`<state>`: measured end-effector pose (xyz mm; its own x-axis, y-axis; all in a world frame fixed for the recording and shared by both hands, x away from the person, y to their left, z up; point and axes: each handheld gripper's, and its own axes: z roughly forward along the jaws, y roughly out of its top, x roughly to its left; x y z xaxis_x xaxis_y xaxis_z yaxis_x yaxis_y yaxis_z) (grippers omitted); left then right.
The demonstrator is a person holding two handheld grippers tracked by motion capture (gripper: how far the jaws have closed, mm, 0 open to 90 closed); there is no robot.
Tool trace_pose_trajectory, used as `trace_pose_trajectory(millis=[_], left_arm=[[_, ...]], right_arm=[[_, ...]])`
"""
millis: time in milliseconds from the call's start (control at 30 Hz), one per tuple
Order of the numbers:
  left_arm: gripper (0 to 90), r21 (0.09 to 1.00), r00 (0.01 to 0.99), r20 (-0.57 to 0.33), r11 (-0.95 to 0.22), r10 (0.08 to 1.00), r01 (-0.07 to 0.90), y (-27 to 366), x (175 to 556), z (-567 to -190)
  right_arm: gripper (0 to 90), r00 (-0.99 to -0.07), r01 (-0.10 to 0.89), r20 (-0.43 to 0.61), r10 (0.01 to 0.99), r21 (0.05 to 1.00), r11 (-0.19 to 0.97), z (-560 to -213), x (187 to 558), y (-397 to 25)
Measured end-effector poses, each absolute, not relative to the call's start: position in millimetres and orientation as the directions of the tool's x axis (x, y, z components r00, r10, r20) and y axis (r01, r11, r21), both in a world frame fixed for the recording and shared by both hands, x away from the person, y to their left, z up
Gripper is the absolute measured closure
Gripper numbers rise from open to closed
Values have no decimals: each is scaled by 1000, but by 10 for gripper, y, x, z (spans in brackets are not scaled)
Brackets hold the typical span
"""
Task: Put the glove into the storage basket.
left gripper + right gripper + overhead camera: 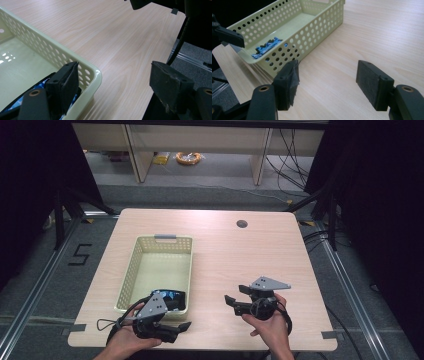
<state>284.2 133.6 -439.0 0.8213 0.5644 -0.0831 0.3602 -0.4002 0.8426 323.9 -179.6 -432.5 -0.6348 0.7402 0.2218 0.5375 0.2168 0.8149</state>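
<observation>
A pale yellow-green perforated basket point(159, 270) stands on the left half of the wooden table point(250, 255). A blue-and-black patterned item point(172, 298) lies at its near end; it is also visible in the left gripper view point(37, 86) and the right gripper view point(268, 46). My left gripper point(182, 316) is open and empty at the basket's near right corner point(95, 75), one jaw over the rim, the other over the table's front edge. My right gripper point(235, 294) is open and empty, low over bare wood, facing the basket point(317, 25).
A round cable hole point(242, 224) sits near the table's far edge. Grey tape marks the near corners point(330, 335). The other gripper's jaw shows at the top of the left gripper view point(140, 3) and at the left of the right gripper view point(229, 36). Dark curtains flank the table.
</observation>
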Motion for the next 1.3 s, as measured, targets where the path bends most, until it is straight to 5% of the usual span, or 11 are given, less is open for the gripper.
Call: trace_pose_trajectory(millis=[1300], left_arm=[[177,821,874,-92,-460,478,338,1174,2583,-4721]], right_arm=[[234,-648,523,221,729,825,214,-4566,2925,-2018]])
